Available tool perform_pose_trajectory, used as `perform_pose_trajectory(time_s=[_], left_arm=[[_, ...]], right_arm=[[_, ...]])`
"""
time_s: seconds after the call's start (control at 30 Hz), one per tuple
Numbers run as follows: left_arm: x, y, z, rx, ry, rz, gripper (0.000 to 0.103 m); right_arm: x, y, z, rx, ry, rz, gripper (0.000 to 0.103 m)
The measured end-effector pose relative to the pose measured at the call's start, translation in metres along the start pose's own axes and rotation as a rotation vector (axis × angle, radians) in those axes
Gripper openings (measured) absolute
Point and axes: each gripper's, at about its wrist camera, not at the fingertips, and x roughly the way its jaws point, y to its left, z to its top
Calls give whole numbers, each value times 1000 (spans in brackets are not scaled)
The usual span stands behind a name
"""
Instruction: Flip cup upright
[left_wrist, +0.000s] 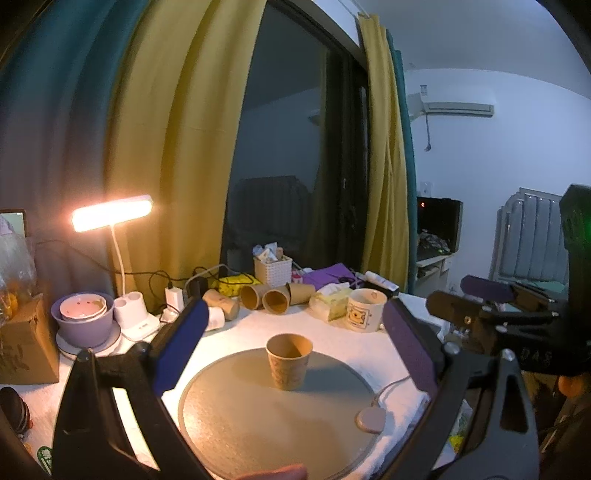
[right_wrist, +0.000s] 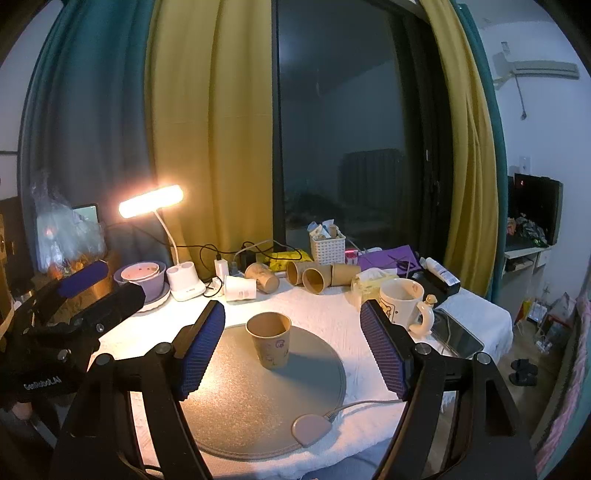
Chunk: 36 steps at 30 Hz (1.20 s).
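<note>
Left gripper (left_wrist: 291, 345) and right gripper (right_wrist: 291, 343): blue-padded jaws spread wide, nothing held, both hovering short of cup. Small pink oval puck on white cord (right_wrist: 311, 429): near edge of mat. Round grey mat (right_wrist: 236, 417) on white cloth. Brown paper cup (right_wrist: 269, 339): upright, mouth up, on mat's far half. Behind: white ceramic mug (right_wrist: 400, 301), right; several brown paper cups lying on sides (right_wrist: 314, 278); lit white desk lamp (right_wrist: 151, 201), left.

Matt paper cup (right_wrist: 269, 339), grainy grey mat (right_wrist: 258, 417), glossy ceramic mug (right_wrist: 402, 304)
</note>
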Motion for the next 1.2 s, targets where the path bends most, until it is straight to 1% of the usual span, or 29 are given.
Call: perform_pose_trajectory(time_s=[1.2], left_arm=[[0, 3, -2, -9, 8, 4, 96]], right_arm=[[9, 4, -7, 0, 26, 7, 79]])
